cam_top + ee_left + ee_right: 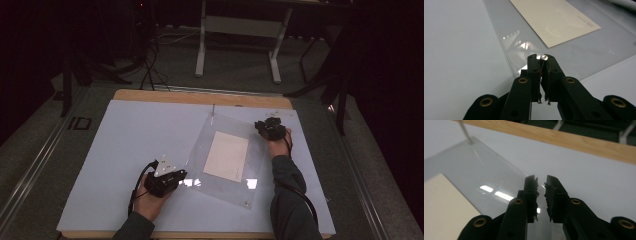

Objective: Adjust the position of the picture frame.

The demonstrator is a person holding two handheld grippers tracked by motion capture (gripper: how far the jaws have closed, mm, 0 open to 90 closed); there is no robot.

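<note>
A clear plastic sheet [220,131] lies tilted on the white table top [135,140], with a cream card [226,156] under or inside it. My left gripper [181,175] rests at the sheet's near left edge. In the left gripper view the gripper [541,58] is shut on a thin pin with a shiny round head [544,57], over the sheet [586,52] near the card [556,20]. My right gripper [261,125] sits at the sheet's far right edge. Its jaws [541,180] stand a narrow gap apart over the sheet's edge [499,167], with nothing pressed between the pads.
An upright pin [213,111] stands at the sheet's far corner, seen too as a pin [465,132] in the right gripper view. A small fastener [246,203] marks the near corner. A wooden strip [200,97] borders the table's far side; a desk frame [240,30] stands beyond.
</note>
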